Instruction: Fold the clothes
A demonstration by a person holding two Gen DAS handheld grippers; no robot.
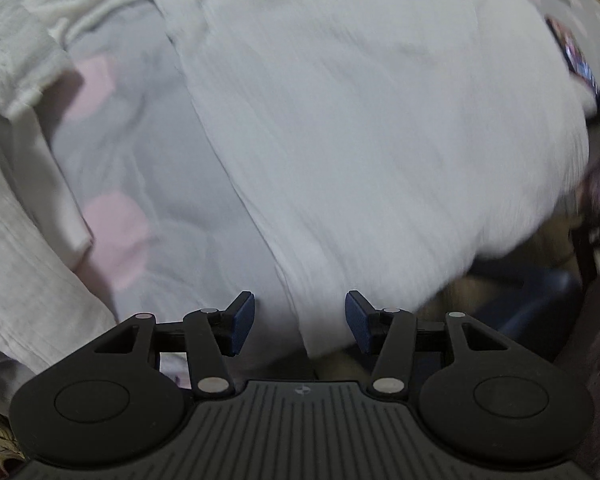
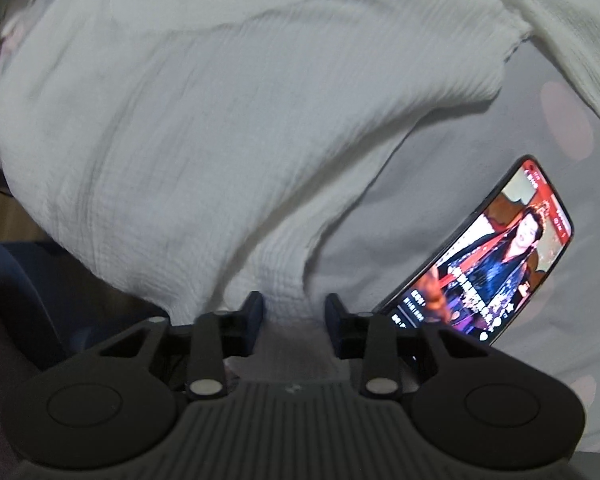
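Note:
A white crinkled garment (image 1: 360, 128) lies spread over a grey sheet with pink dots (image 1: 140, 184). My left gripper (image 1: 300, 322) is open and empty, just above the garment's near left edge. In the right wrist view the same garment (image 2: 204, 120) fills the frame, and a bunched corner of it runs between my right gripper's (image 2: 294, 316) fingers, which are closed in on the cloth.
A phone with a lit screen (image 2: 496, 256) lies on the grey sheet (image 2: 520, 128) just right of my right gripper. Another pale knitted garment (image 1: 16, 168) is heaped at the left. A dark blue object (image 1: 532, 300) sits below the bed's edge.

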